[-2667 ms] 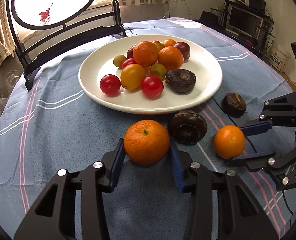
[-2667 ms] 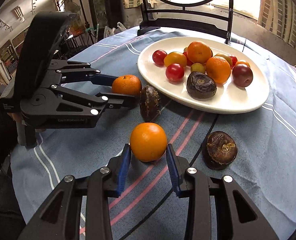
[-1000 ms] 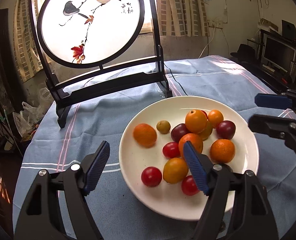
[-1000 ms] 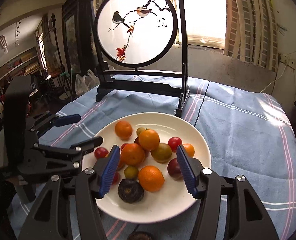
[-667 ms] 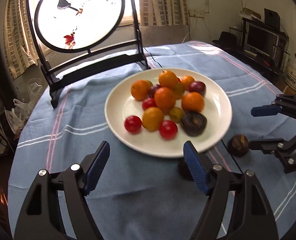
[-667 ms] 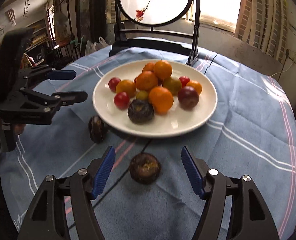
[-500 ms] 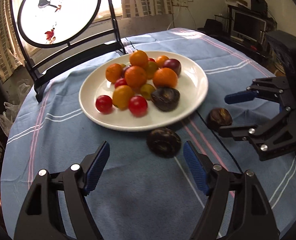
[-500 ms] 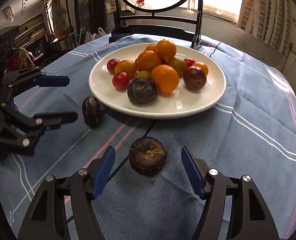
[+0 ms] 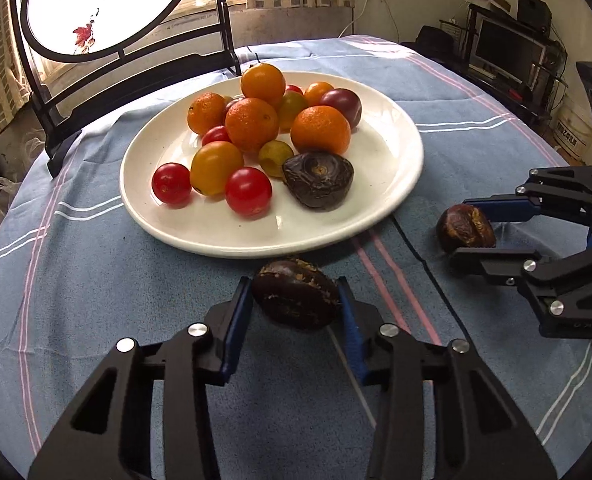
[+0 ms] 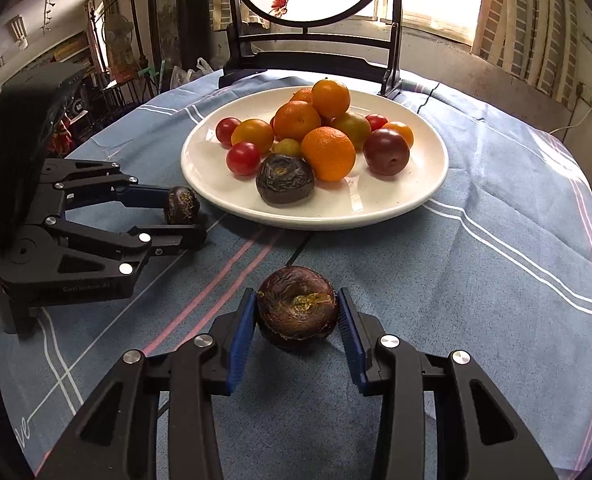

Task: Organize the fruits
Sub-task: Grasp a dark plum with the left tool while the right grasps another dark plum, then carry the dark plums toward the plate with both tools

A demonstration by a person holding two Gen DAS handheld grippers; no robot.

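A white plate [image 9: 392, 184] on the blue tablecloth holds oranges, cherry tomatoes, a plum and one dark wrinkled passion fruit [image 9: 318, 178]. My left gripper [image 9: 296, 304] is shut on a second dark passion fruit [image 9: 296, 298] just in front of the plate; it also shows in the right wrist view [image 10: 181, 205]. My right gripper [image 10: 296, 316] is shut on a third dark passion fruit [image 10: 298, 308] on the cloth, seen at the right of the left wrist view [image 9: 465, 227]. The plate also shows in the right wrist view [image 10: 420, 184].
A black-framed round painted screen [image 9: 108, 4] stands behind the plate at the table's far edge. A monitor and shelves [image 9: 508, 48] are off the table at the far right. The round table's edge curves close on both sides.
Both oranges went from the cloth onto the plate. Both grippers then came back down, open, to the two passion fruits and have now closed on them.
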